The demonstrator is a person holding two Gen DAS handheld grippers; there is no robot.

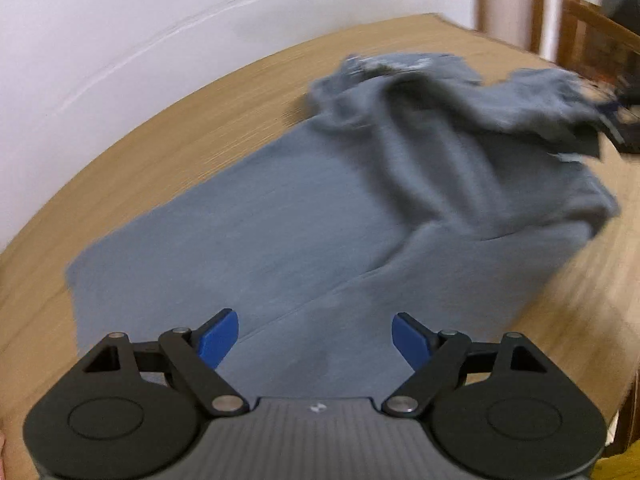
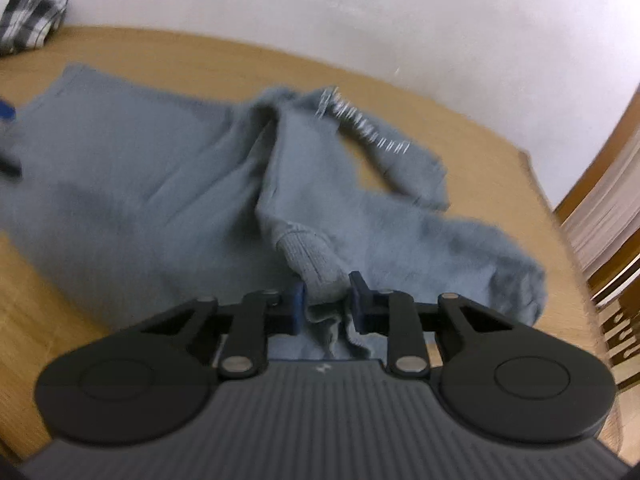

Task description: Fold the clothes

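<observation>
A grey-blue sweatshirt point(image 1: 320, 220) lies spread on the wooden table point(image 1: 200, 120), its body flat and its upper part bunched. My left gripper point(image 1: 314, 320) hovers open above the flat hem area, with nothing between its blue pads. In the right wrist view my right gripper point(image 2: 328, 292) is shut on the ribbed sleeve cuff point(image 2: 312, 256), and the sleeve is lifted off the sweatshirt point(image 2: 140, 168). White lettering shows at the neck point(image 2: 360, 124). One blue fingertip point(image 2: 5, 114) of the left gripper peeks in at that view's left edge.
A folded plaid cloth point(image 2: 28, 22) lies at the table's far left corner by the white wall point(image 2: 320, 20). Wooden chair parts point(image 1: 580, 20) stand beyond the table's far right edge. Bare tabletop point(image 2: 480, 140) rings the garment.
</observation>
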